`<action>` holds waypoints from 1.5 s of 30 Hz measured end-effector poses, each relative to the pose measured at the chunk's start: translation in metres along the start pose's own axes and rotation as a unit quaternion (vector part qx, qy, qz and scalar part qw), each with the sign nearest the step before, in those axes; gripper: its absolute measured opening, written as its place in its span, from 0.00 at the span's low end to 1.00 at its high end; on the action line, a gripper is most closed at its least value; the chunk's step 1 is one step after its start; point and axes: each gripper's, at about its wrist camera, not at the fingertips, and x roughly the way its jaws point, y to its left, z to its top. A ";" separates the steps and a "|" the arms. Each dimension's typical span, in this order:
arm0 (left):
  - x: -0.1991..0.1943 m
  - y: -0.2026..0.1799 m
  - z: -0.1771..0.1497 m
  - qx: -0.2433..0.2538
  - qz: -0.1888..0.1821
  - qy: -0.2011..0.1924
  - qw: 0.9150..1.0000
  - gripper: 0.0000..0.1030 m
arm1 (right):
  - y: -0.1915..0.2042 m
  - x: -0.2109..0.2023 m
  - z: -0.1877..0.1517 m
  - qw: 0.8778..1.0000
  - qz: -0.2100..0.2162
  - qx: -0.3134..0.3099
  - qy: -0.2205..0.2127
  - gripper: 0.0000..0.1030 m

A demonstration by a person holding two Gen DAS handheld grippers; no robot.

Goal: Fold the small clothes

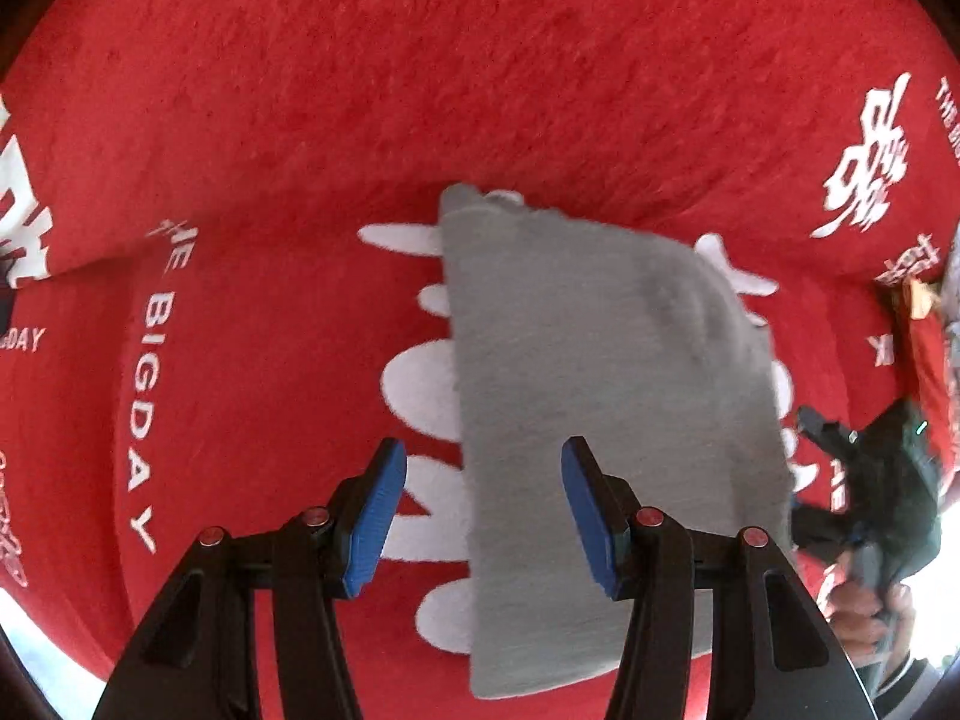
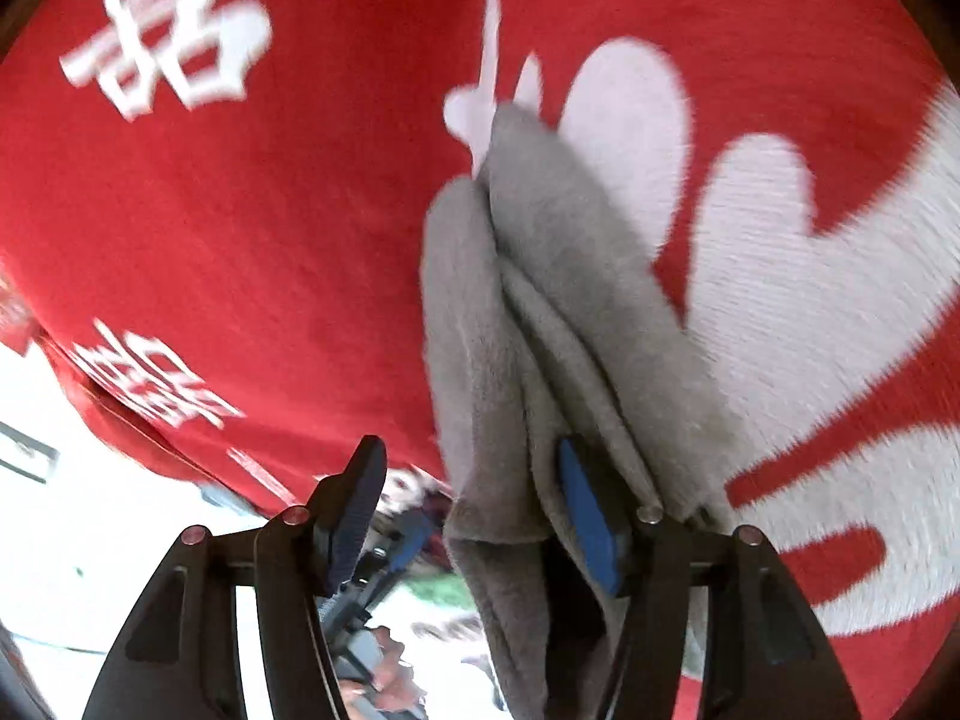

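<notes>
A small grey fleece cloth (image 1: 600, 408) lies folded into a long strip on the red cloth-covered surface (image 1: 420, 90). My left gripper (image 1: 483, 516) is open just above the cloth's left edge, its blue pads (image 1: 375, 516) apart and holding nothing. In the right wrist view the same grey cloth (image 2: 522, 312) shows bunched in folds and drapes between and over my right gripper's fingers. My right gripper (image 2: 474, 516) stands open, the cloth hanging against its right blue pad (image 2: 591, 522). The right gripper also shows in the left wrist view (image 1: 864, 480), at the cloth's right end.
The red cover carries large white characters (image 1: 864, 162) and the words "THE BIG DAY" (image 1: 147, 396). Its edge (image 2: 150, 426) drops off at lower left in the right wrist view, with bright floor beyond. A person's hand (image 1: 864, 618) holds the right gripper.
</notes>
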 end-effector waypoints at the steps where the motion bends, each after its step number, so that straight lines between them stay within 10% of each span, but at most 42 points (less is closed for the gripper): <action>1: 0.002 -0.001 0.000 0.003 0.007 0.003 1.000 0.54 | 0.006 0.006 0.001 1.000 -0.017 -0.017 0.008 0.62; 4: 0.011 -0.003 -0.002 0.001 0.000 0.015 1.000 0.54 | 0.033 0.013 -0.003 0.991 -0.086 -0.092 0.035 0.53; 5: 0.014 -0.002 -0.002 -0.004 -0.006 0.021 1.000 0.54 | 0.042 0.018 -0.003 0.986 -0.111 -0.117 0.042 0.45; 6: 0.019 -0.001 -0.001 -0.012 -0.011 0.030 0.999 0.54 | 0.049 0.023 -0.004 0.978 -0.144 -0.142 0.048 0.16; 7: 0.021 -0.001 -0.001 -0.016 -0.008 0.035 0.999 0.54 | 0.057 0.025 -0.006 0.968 -0.179 -0.172 0.048 0.15; 8: 0.021 -0.002 -0.001 -0.016 0.000 0.035 0.999 0.54 | 0.056 0.019 -0.008 0.962 -0.188 -0.194 0.042 0.14; 11: 0.016 -0.007 -0.003 -0.005 0.022 0.025 0.999 0.99 | 0.092 0.001 -0.025 0.951 -0.165 -0.260 0.008 0.14; 21: 0.033 -0.006 -0.008 -0.005 0.040 0.040 0.998 0.99 | 0.035 -0.028 -0.012 0.952 -0.243 -0.183 -0.023 0.18; 32: 0.014 -0.005 -0.012 0.018 0.014 0.021 1.000 0.99 | 0.059 -0.068 -0.049 0.948 -0.248 -0.195 -0.038 0.39; 37: 0.027 -0.030 -0.031 0.075 0.023 0.042 0.996 0.99 | 0.068 -0.069 -0.084 0.936 -0.257 -0.239 -0.007 0.11; 42: 0.056 -0.024 -0.065 0.074 0.030 0.069 0.994 0.99 | 0.050 -0.047 -0.102 0.912 -0.321 -0.255 0.012 0.07; 45: 0.058 -0.017 -0.075 0.062 0.018 0.077 0.995 1.00 | 0.016 -0.051 -0.099 0.921 -0.330 -0.208 0.013 0.00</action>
